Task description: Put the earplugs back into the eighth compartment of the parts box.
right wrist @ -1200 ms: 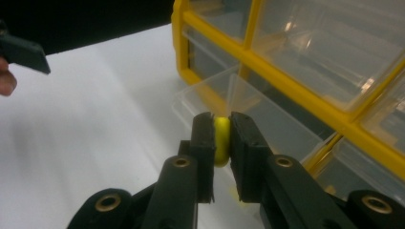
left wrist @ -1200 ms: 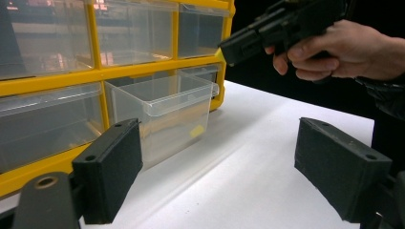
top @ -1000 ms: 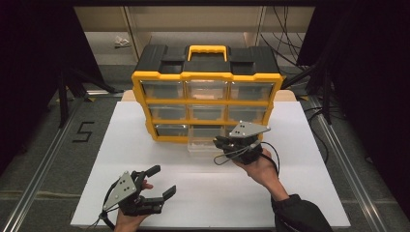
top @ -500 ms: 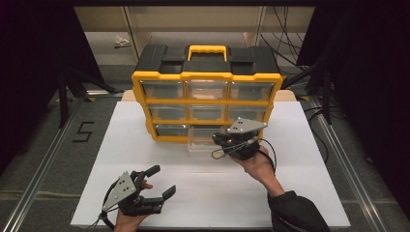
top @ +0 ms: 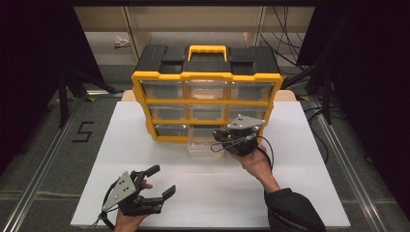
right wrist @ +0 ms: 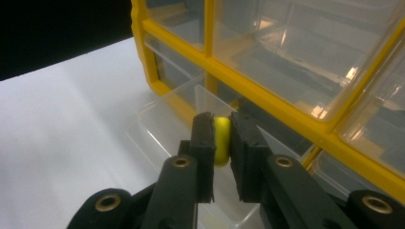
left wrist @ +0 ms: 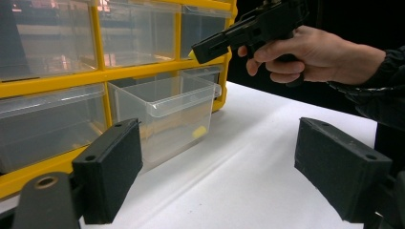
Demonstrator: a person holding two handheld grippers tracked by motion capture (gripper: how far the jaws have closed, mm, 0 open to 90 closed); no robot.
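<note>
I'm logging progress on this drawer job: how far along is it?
Done: the bottom-middle clear drawer is pulled out of the yellow organizer. In hand: the right gripper pinches a small yellow piece above it. Left: likely dropping it in and closing the drawer. The left gripper waits open.

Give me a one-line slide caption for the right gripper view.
Right claw shut on a small yellow piece above the pulled-out clear drawer of the yellow organizer.

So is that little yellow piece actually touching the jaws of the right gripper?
Touching. In the right gripper view, the right gripper has both jaws pressed flat against the yellow piece, pinching it over the pulled-out clear drawer.
</note>
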